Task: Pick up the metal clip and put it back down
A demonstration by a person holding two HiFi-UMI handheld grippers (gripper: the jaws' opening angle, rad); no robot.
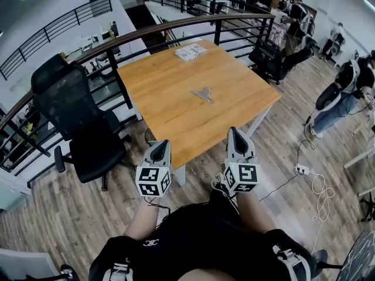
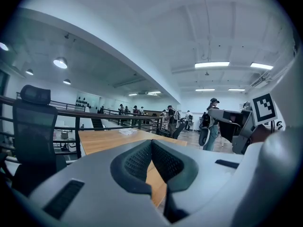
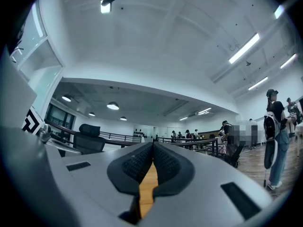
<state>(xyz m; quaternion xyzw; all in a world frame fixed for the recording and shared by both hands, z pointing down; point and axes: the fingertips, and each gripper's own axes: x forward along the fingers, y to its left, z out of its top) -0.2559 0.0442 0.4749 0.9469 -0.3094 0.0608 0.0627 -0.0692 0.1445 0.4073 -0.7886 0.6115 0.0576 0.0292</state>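
A silver metal clip (image 1: 203, 95) is lying flat near the middle of the square wooden counter (image 1: 170, 113), well apart from papers (image 1: 190, 52) at its far edge. A black office chair (image 1: 76, 116) is standing at the counter's left, by a curved railing (image 1: 176, 25). The left claw (image 1: 159, 149) and right claw (image 1: 236, 136) are hovering short of the near edge, each pressed together and empty. Only the gripper views are showing their ribbed dark pads (image 2: 139, 161).

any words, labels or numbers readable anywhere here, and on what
No text can be read in any view.
Papers on the table: print too small to read.
Shirt logo: a small white mark, too small to read.
Left cube and right cube: black-and-white square markers only, no letters or numbers.
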